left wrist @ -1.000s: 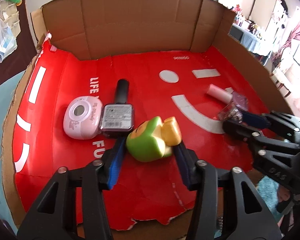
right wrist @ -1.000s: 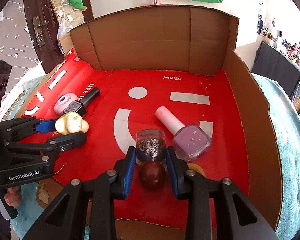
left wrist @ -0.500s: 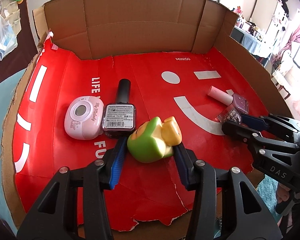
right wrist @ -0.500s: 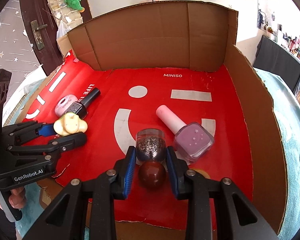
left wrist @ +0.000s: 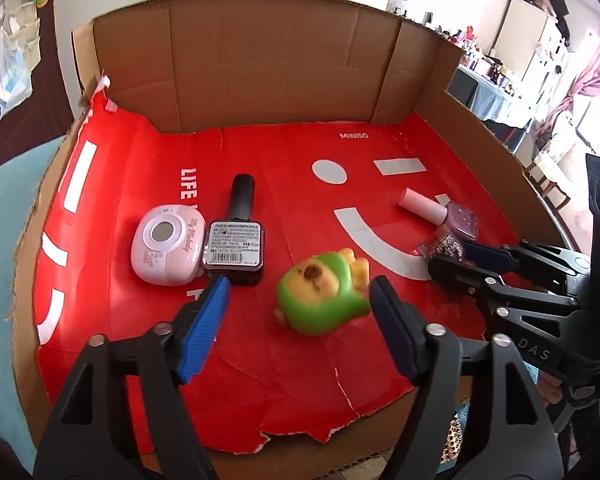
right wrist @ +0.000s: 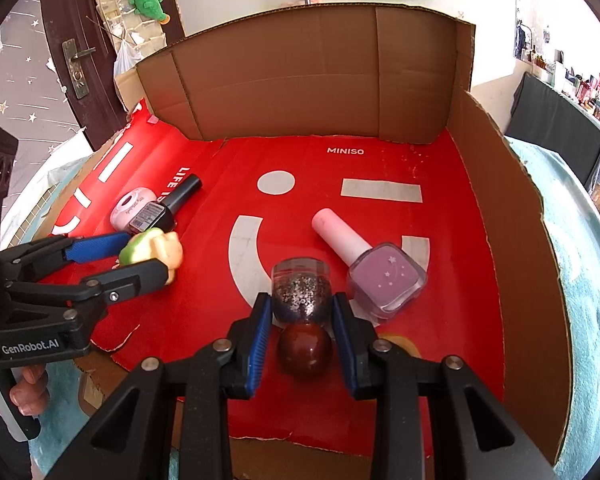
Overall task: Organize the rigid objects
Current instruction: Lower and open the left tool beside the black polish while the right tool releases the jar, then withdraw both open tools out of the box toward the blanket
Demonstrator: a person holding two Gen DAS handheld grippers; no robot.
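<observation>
On the red box floor (left wrist: 236,364), the left gripper (left wrist: 300,320) has just spread its jaws, releasing the green toy (left wrist: 320,300), now tipped toward five o'clock; the right gripper (right wrist: 300,320) stays clenched on the glitter bottle (right wrist: 300,292).

black plastic tongs (right wrist: 298,332) with ribbed blue pads (left wrist: 202,330), silver screws, and white lettering, seemingly "genrobot.ai".

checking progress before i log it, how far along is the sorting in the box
Looks done: pink case and dark bottle lie touching. In hand: left gripper has just opened, green toy loose between its fingers; right gripper clamps the glitter bottle. Left: the lilac bottle.
</observation>
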